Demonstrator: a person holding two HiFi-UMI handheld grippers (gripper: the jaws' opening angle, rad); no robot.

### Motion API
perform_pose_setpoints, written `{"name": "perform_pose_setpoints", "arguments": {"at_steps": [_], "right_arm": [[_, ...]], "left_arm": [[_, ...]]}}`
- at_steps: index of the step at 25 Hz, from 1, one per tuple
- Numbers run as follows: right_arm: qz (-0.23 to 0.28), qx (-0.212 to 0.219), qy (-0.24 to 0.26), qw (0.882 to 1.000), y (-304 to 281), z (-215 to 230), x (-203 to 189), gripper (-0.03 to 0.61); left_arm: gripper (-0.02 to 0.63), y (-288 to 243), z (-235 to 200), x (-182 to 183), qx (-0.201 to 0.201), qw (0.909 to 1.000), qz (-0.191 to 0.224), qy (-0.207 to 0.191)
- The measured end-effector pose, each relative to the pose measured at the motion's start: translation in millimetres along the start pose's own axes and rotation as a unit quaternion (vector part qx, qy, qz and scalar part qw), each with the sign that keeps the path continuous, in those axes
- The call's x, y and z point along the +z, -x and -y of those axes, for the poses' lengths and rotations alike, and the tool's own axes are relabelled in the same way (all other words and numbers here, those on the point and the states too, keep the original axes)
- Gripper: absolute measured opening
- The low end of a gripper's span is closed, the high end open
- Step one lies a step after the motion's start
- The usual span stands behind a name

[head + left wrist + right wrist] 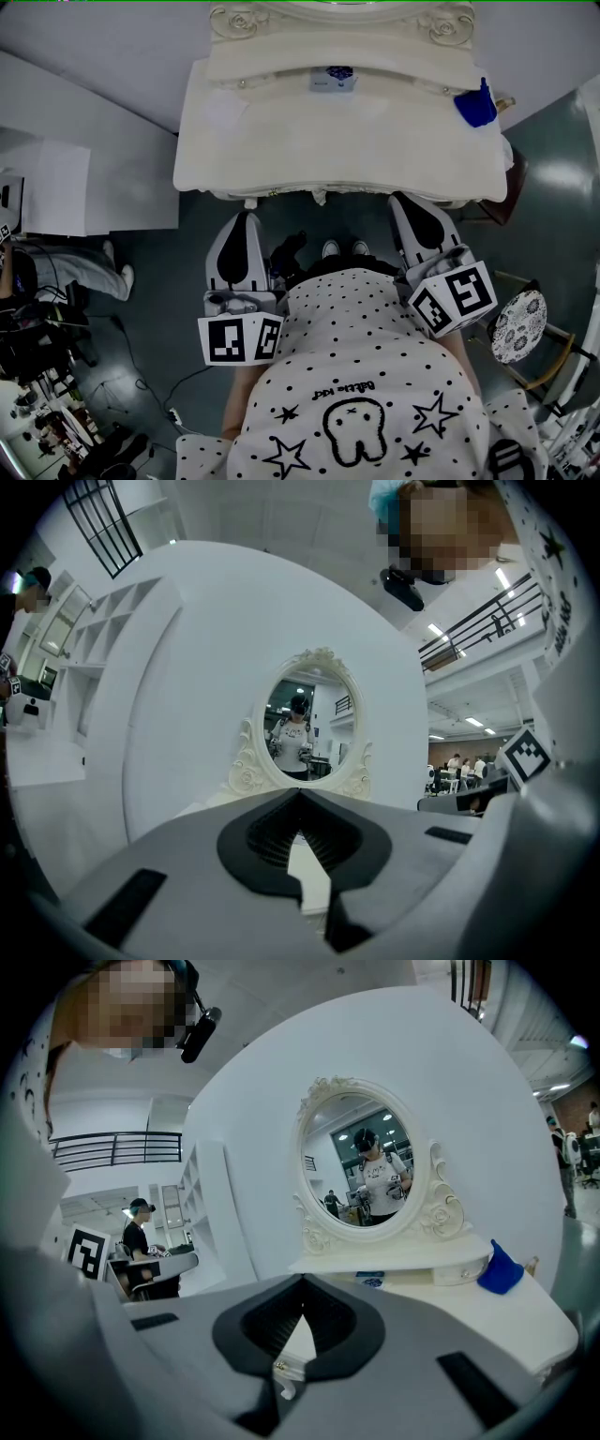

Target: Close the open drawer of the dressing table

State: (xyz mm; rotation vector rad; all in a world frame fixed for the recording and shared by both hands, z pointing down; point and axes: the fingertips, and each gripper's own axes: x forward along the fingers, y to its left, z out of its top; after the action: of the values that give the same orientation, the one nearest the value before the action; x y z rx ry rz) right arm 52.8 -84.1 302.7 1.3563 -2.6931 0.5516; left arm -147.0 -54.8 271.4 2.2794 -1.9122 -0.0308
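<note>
Table (281,141): white, in front of the person; oval mirror (361,1159) at its back edge.
Drawer (281,194): under the tabletop's front edge, knobs towards the person; whether it stands out cannot be told.
Left gripper (246,217): jaws pressed together, nothing between them; just short of the front edge, left part.
Right gripper (405,201): jaws pressed together, empty; at the front edge, right part.
Blue cloth (476,105): back right corner.
Box (333,79): back edge, middle.

Dark glossy floor (159,272), a curved white wall (112,47), a round patterned stool (518,325) at right.
</note>
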Motion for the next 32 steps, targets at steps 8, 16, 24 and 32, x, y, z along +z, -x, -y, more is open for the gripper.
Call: {"name": "perform_pose_setpoints", "arguments": {"at_steps": [8,16,24,32], "right_arm": [[0.002,-0.001,-0.001,1.0,0.0,0.7,0.1,0.008],[0.001,-0.001,0.0,1.0,0.2,0.2,-0.8,0.009],[0.0,0.001,0.001,1.0,-0.4,-1.1,-0.6,0.009],[-0.001,0.003,0.001,1.0,-0.5,-2.1,-0.8,0.008]], "left_arm": [[0.012,-0.4,0.9,2.0,-0.002,0.9999,0.003,0.01],[0.011,-0.2,-0.3,2.8,-0.003,0.9999,0.005,0.012],[0.012,0.5,-0.9,3.0,-0.003,0.9999,0.004,0.012],[0.012,0.5,-0.3,3.0,-0.004,0.9999,0.004,0.012]]}}
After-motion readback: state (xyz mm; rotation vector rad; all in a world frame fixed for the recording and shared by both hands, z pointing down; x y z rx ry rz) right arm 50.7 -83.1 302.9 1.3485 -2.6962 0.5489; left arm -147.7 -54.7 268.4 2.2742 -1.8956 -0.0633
